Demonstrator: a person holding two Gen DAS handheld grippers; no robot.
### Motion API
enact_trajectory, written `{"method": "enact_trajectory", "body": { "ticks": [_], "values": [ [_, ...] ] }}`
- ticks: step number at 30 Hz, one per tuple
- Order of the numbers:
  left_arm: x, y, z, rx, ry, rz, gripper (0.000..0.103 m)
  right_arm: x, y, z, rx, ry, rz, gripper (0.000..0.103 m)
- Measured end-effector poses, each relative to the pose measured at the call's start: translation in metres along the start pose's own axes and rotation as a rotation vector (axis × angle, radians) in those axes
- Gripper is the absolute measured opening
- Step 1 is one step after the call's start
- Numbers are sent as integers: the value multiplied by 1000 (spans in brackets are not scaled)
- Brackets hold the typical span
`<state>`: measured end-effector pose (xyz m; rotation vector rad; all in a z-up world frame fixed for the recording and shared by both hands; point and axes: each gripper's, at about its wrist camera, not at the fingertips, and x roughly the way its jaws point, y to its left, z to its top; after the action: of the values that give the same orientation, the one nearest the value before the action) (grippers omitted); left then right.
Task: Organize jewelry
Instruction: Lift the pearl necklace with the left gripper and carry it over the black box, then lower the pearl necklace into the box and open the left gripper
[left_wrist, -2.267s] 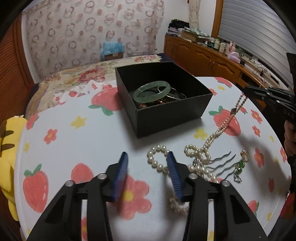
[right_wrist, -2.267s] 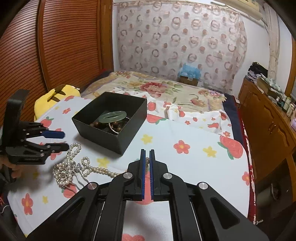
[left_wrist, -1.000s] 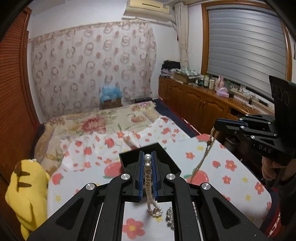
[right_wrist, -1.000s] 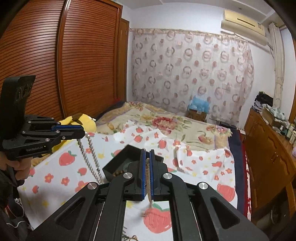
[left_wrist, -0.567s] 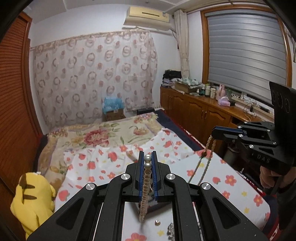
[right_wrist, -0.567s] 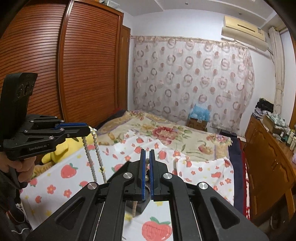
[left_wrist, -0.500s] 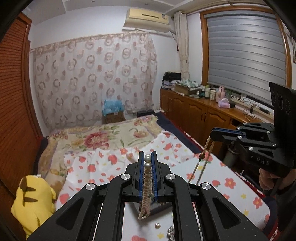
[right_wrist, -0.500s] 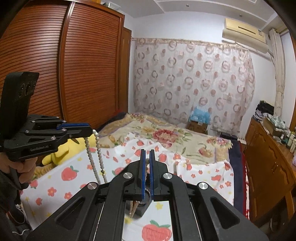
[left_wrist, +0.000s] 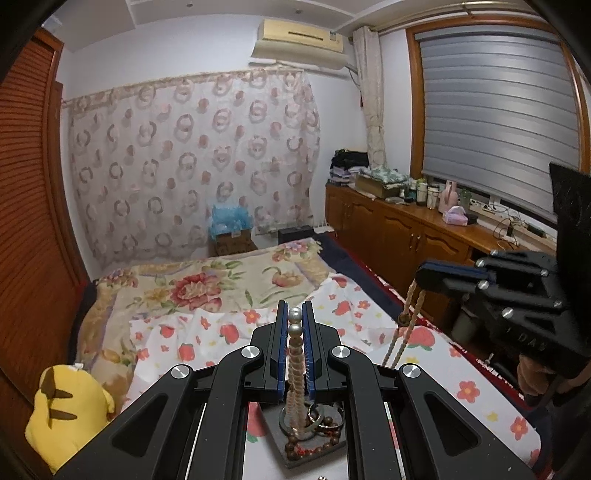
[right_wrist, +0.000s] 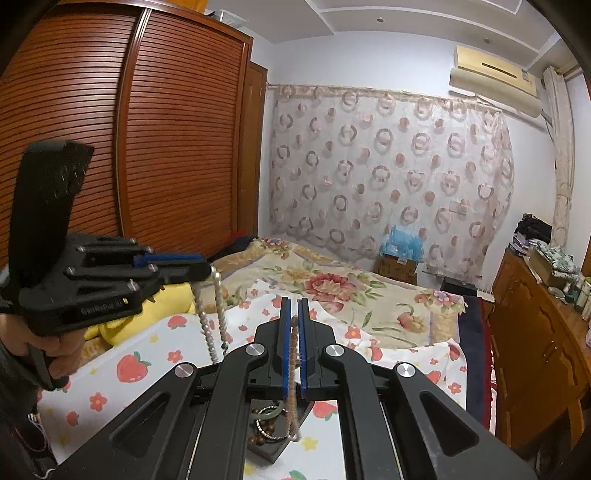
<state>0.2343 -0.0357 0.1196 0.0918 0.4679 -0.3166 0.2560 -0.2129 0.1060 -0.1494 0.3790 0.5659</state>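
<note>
My left gripper (left_wrist: 294, 322) is shut on a pearl necklace (left_wrist: 295, 363) whose strands hang down over the open black box (left_wrist: 295, 459). My right gripper (right_wrist: 294, 317) is shut on the other end of the pearl necklace (right_wrist: 293, 369), which hangs down toward the box (right_wrist: 271, 452). Both grippers are raised high above the table. In the left wrist view the right gripper (left_wrist: 419, 275) holds two hanging strands (left_wrist: 400, 334). In the right wrist view the left gripper (right_wrist: 207, 271) holds the pearls (right_wrist: 212, 325). The box holds brown beads (left_wrist: 314, 441) and rings.
The table has a white cloth (left_wrist: 461, 387) printed with strawberries and flowers. Behind it is a bed with a floral cover (left_wrist: 192, 284). A yellow plush toy (left_wrist: 62, 406) lies at the left. Wooden cabinets (left_wrist: 399, 236) run along the right wall, a slatted wardrobe (right_wrist: 147, 147) along the left.
Both grippers closed on the pearl necklace and lifted it well above the table. It now hangs over the black box, and the views have tilted up toward the room.
</note>
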Motion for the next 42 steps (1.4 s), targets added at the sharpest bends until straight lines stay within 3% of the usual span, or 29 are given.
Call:
{"method": "enact_trajectory", "body": {
  "ticks": [8,19,28,42],
  "values": [
    [42,18,-30,-34,101,-1,7,30,-4,2,0,23,8,5],
    [65,24,-81,-69,200,-29,7,77,-9,-9,9,71,-3,5],
    [80,22,-121,-97,280,-40,7,125,-10,-58,30,206,1,5],
    [95,19,-136,-117,317,-53,7,158,2,-113,119,347,99,6]
  ]
}}
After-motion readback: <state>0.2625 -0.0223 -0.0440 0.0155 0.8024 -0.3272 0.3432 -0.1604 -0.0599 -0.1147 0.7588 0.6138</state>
